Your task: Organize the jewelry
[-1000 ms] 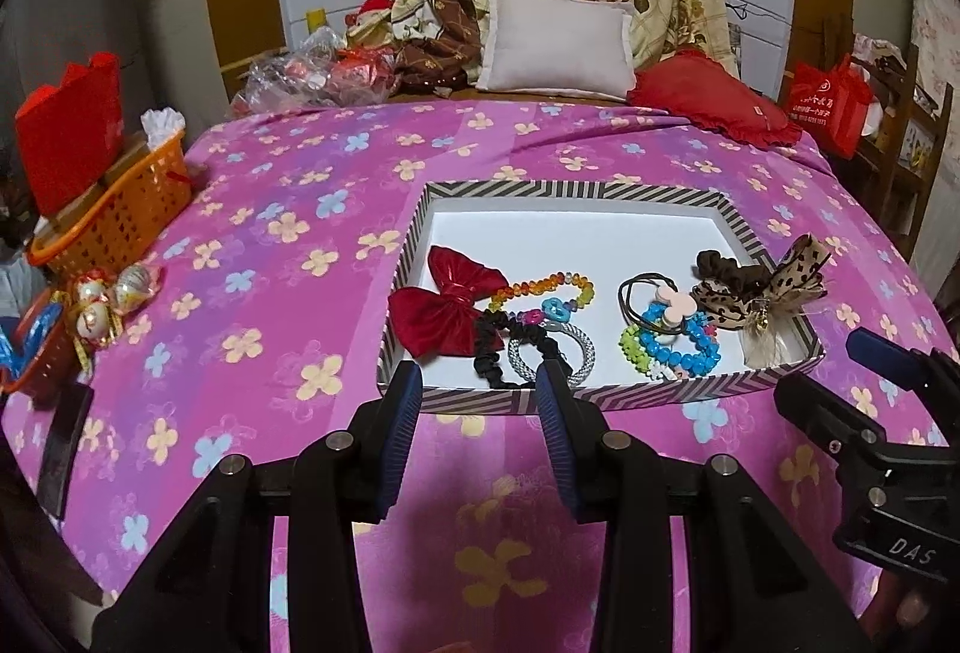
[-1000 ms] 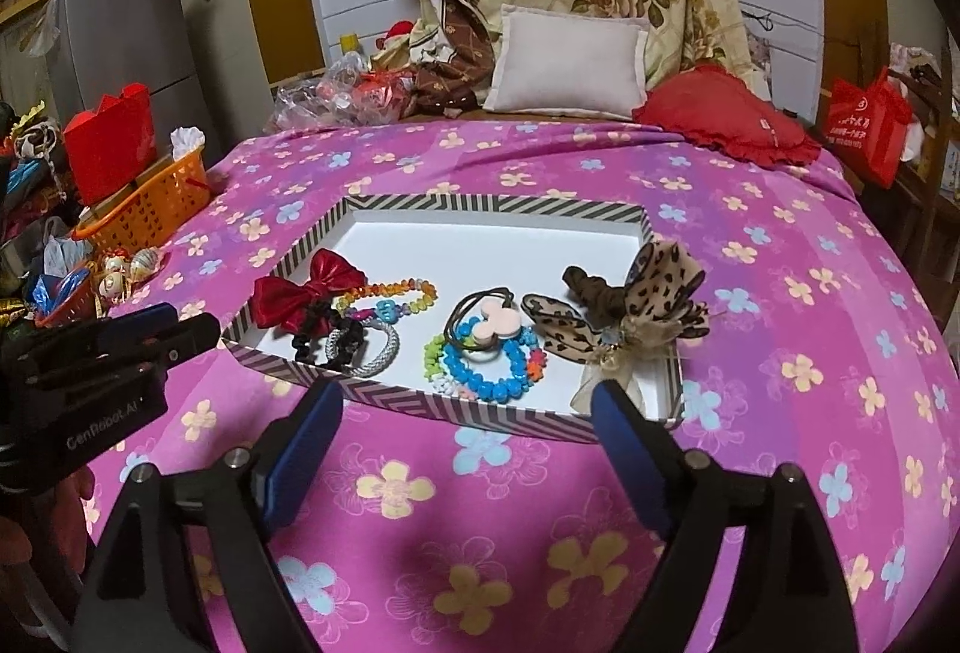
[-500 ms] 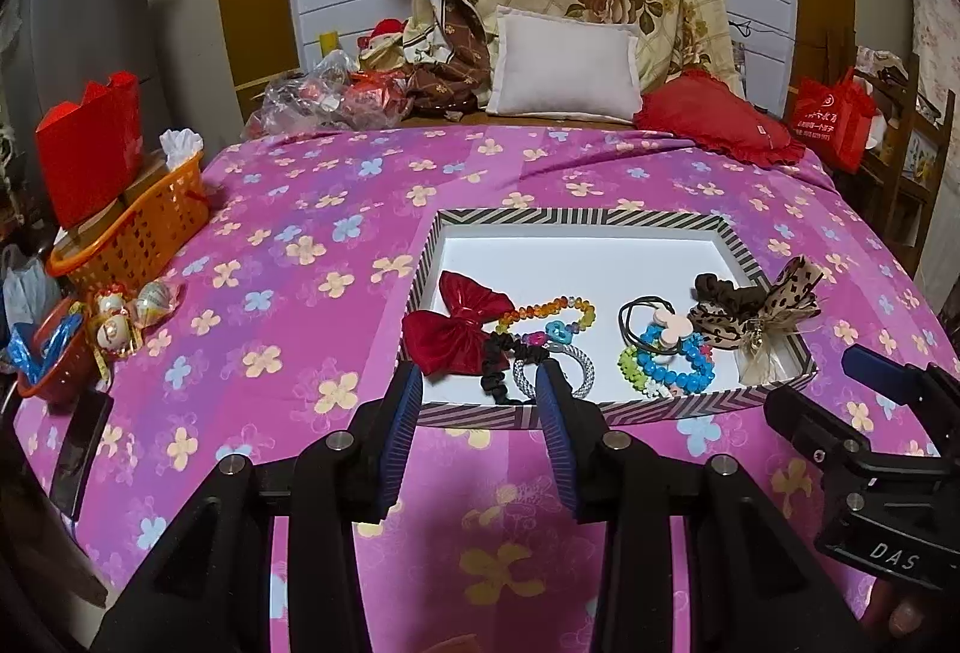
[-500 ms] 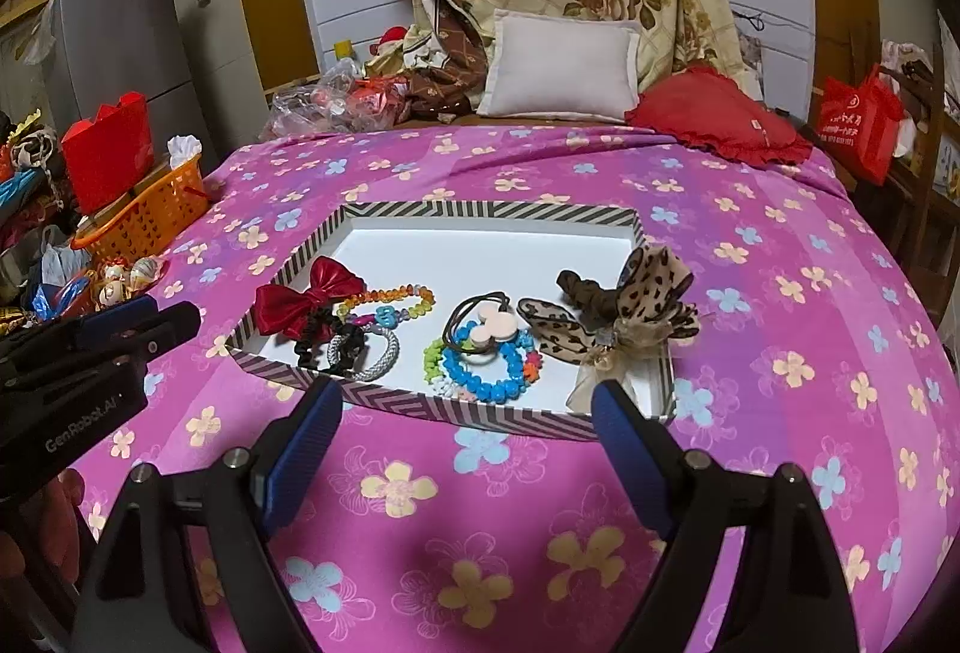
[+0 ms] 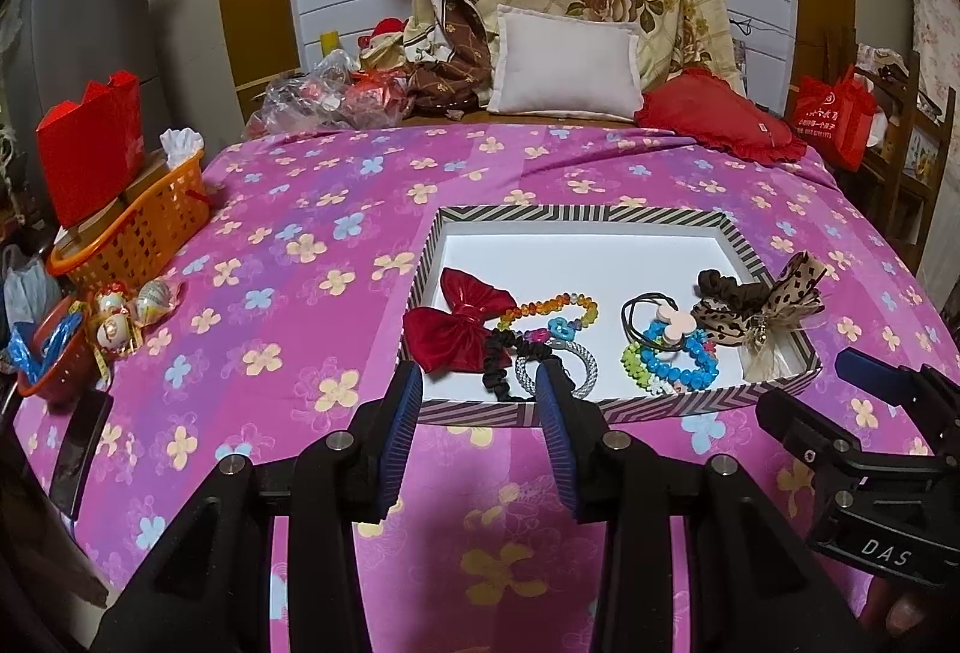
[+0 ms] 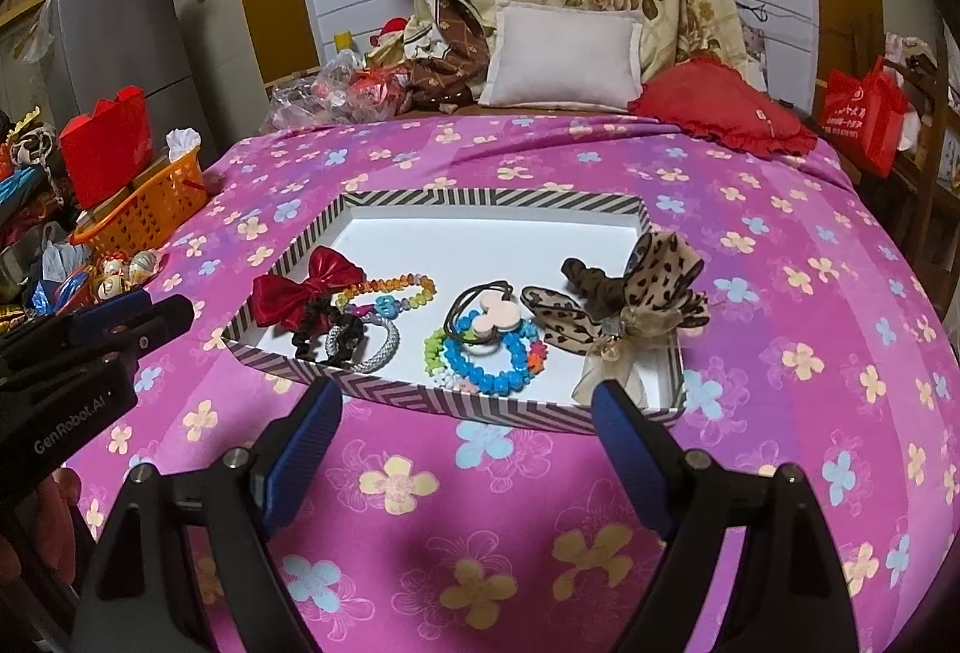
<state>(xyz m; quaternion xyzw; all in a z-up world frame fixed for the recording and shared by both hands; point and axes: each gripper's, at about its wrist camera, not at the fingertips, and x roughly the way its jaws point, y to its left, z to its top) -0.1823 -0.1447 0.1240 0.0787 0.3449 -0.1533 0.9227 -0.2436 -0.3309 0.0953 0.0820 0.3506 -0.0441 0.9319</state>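
Our left gripper [image 5: 477, 395] hangs over the near edge of the tray [image 5: 576, 214], its jaws set at a moderate gap with nothing between them. Our right gripper [image 6: 465, 422] is spread wide and empty, also just short of the tray's near wall; from the left camera we see it at the far right, low in the picture.

We go left to right. At the left edge of the pink floral cloth [image 5: 288, 293] stands an orange basket [image 5: 144, 233] with a red bag [image 5: 90, 149] in it, and near it some small wrapped ornaments [image 5: 129, 311]. The striped tray lies in the middle of the cloth, white inside. Its far half is bare; all the pieces crowd the near half. At its left lies a red bow [image 5: 459, 323]. Touching the bow on the right are a black scrunchie [image 5: 501, 359], a silver band [image 5: 582, 368] and a string of rainbow beads [image 5: 552, 308]. In the middle we see a blue bead bracelet [image 5: 681, 362] with a green one [image 5: 633, 368] beside it and a dark hair tie with a pale pink charm [image 5: 672, 326] on top. At the right a leopard bow [image 5: 774, 302] leans over the tray's right wall, a brown scrunchie [image 5: 723, 287] against it.

Far behind the cloth we see a white pillow [image 5: 564, 62] and, right of it, a red cushion [image 5: 720, 116].
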